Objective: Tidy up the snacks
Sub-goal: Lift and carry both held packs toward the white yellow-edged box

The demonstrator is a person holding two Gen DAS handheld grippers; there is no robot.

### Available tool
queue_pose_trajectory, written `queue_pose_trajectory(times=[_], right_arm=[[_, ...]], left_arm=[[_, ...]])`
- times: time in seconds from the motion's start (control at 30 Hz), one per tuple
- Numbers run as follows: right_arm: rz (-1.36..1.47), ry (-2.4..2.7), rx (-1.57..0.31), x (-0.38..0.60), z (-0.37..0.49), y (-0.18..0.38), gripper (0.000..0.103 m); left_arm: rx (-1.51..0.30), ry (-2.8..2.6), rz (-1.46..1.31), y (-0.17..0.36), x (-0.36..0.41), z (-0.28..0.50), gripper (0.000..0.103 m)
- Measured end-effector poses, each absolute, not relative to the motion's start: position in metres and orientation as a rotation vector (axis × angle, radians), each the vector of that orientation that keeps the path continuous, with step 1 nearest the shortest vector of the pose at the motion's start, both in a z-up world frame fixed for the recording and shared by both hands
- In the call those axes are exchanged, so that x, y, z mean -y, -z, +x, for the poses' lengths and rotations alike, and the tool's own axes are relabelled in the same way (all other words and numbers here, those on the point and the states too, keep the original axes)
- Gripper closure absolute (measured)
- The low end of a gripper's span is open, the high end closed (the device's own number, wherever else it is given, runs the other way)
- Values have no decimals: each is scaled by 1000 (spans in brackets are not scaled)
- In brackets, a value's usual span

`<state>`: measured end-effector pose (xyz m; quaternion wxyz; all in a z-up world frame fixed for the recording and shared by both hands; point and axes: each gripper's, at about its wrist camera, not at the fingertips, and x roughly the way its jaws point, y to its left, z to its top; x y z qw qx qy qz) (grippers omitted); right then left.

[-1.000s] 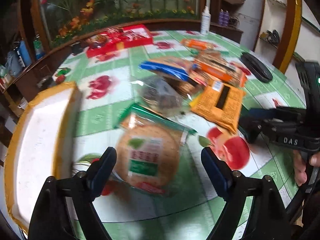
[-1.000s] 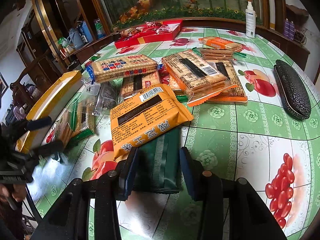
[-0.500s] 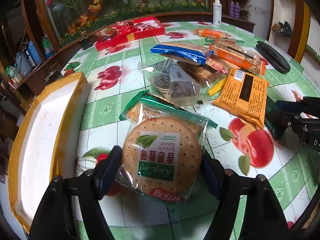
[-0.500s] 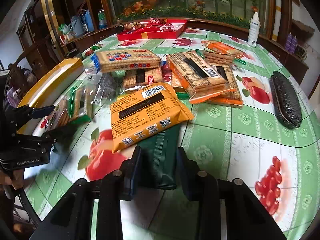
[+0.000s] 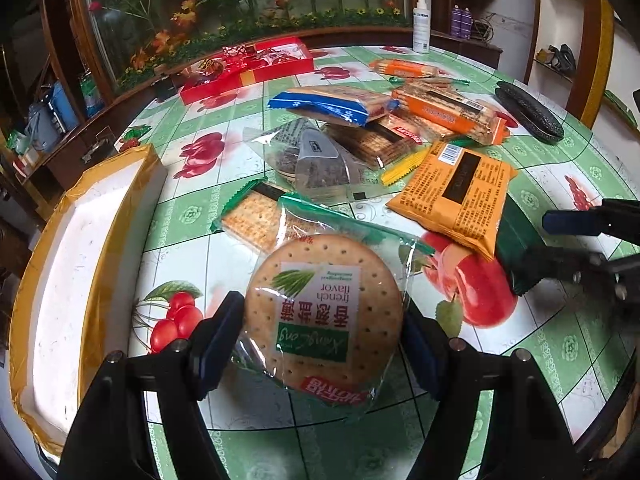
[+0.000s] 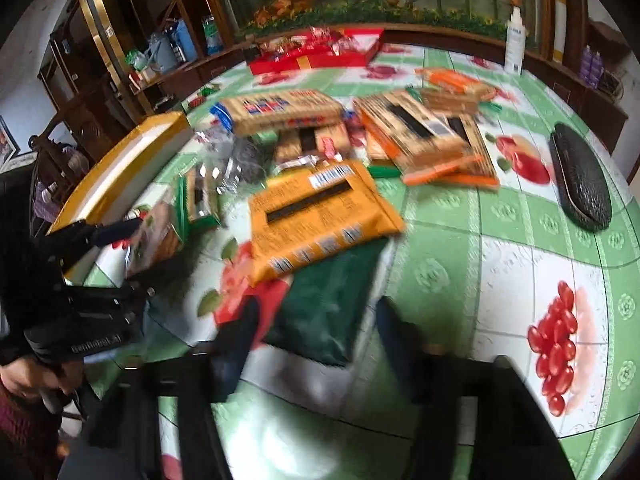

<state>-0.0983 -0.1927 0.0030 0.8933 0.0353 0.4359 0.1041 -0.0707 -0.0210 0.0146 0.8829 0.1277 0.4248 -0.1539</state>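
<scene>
Left gripper [image 5: 322,334] clamps a clear-wrapped round cracker pack [image 5: 324,312]. Right gripper [image 6: 316,336], just opening, straddles a dark green packet [image 6: 326,304] untouched, on the green fruit-print tablecloth [image 6: 500,248].

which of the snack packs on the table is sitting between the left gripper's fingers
The round cracker pack with the green label, nearest the left gripper; the others are rectangular and lie farther back.

Soft daylight; left wrist view sharp, right wrist view motion-blurred. Fisheye bends edges, corners black; mild glare on the tabletop [image 5: 400,432].
</scene>
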Motion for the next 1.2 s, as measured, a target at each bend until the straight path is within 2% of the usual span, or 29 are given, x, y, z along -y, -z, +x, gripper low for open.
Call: queue_pose_trajectory(times=[0.17,0.23,0.3,0.53,0.73,0.87,0.97,1.17,1.2], right_arm=[[-121,-101,-951,158,-83,9,36],[-138,-100,-926,158,-84,10,50],[-169,-88,-941,166,-86,8,55],[-81,-38,-958,220,-108,6,56],[1,-60,-861,228,-126,-17,56],[5,-114,-801,208,-122,-28,56],[5,-177,-787,185,-114,-30,56],[-8,-239,-795,154,-104,-25,56],[-6,-243,-798,153,-104,-25,56]], left_arm=[[-880,319,258,-15,20,-71,29],[-880,321,258,-15,19,-72,29],[-880,320,256,-15,20,-72,29],[-869,334,241,-17,19,-73,29],[-854,327,204,-22,16,-71,29],[-835,303,204,-26,11,-72,35],[-830,284,186,-29,4,-71,44],[-839,278,171,-29,-5,-69,43],[-843,293,164,-29,-7,-69,36]])
